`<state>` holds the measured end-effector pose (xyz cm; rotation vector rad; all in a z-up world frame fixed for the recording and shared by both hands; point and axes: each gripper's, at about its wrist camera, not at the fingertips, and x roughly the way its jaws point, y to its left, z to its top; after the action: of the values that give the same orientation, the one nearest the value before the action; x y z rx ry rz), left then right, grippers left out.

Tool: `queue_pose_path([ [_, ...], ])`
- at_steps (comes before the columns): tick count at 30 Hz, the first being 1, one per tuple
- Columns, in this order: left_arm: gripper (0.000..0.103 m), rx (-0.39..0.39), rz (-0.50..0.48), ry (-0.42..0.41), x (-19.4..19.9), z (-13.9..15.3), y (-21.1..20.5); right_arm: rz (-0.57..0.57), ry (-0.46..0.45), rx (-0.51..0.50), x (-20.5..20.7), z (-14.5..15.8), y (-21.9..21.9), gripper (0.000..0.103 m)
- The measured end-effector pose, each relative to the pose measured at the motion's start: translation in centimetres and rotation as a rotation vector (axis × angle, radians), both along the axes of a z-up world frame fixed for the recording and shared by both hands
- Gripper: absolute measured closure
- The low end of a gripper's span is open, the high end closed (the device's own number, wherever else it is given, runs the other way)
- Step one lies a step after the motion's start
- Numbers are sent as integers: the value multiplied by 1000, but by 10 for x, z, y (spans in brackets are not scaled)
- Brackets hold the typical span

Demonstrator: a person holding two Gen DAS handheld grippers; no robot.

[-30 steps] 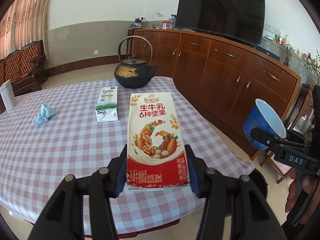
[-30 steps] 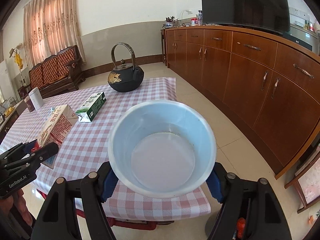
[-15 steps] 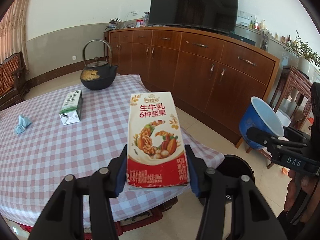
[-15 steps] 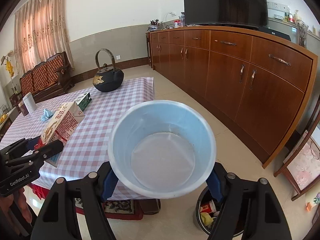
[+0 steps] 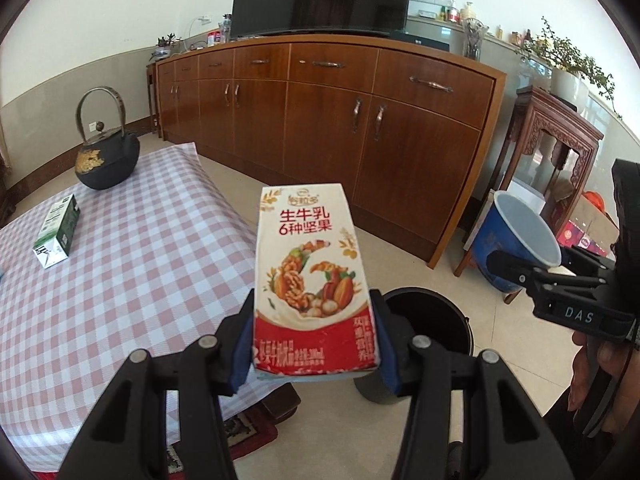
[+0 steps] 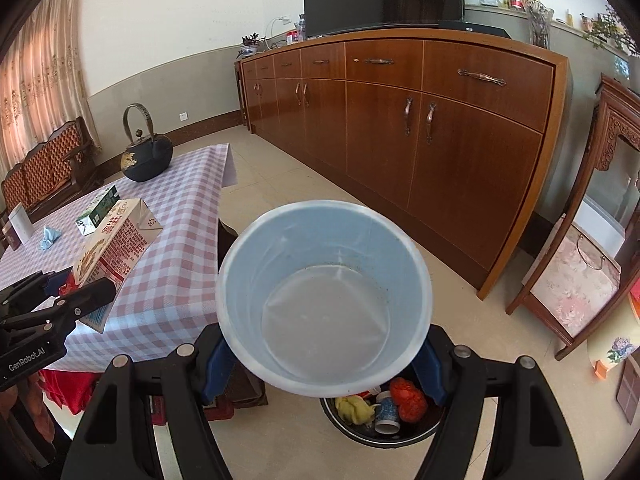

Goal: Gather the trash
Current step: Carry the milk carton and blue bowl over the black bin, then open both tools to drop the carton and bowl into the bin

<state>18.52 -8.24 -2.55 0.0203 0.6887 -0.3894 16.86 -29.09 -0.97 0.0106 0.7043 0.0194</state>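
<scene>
left claw (image 5: 314, 354) is clamping the milk carton (image 5: 314, 276), right claw (image 6: 320, 364) is pinching the blue cup (image 6: 324, 296), both nearing the bin (image 6: 384, 420) w/ trash. risk: releasing off-centre, carton hitting rim and landing on floor.

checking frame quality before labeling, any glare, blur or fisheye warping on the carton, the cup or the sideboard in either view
Left wrist view: milk carton sharp, print readable, evenly lit; sideboard top bowed by the fisheye, dark vignette in the corners. Right wrist view: blue cup in focus, soft sheen inside, no hard glare; trash bin below it shaded but its contents are discernible.
</scene>
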Motion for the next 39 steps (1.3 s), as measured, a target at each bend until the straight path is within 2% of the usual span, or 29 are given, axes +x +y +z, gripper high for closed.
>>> queue_pose_path([
  [7, 50, 11, -85, 34, 3, -15, -44, -52, 26, -4, -4, -16, -35, 27],
  [18, 50, 33, -233, 123, 7, -60, -118, -92, 128, -21, -6, -69, -88, 27],
  [29, 50, 45, -281, 232, 18, -97, -151, -91, 231, -43, -8, -121, -117, 27],
  [34, 50, 57, -307, 278, 27, -116, -167, -55, 279, -51, 3, -150, -119, 27],
  [39, 50, 75, -321, 339, 39, -137, -178, 26, 337, -65, 22, -186, -118, 26],
])
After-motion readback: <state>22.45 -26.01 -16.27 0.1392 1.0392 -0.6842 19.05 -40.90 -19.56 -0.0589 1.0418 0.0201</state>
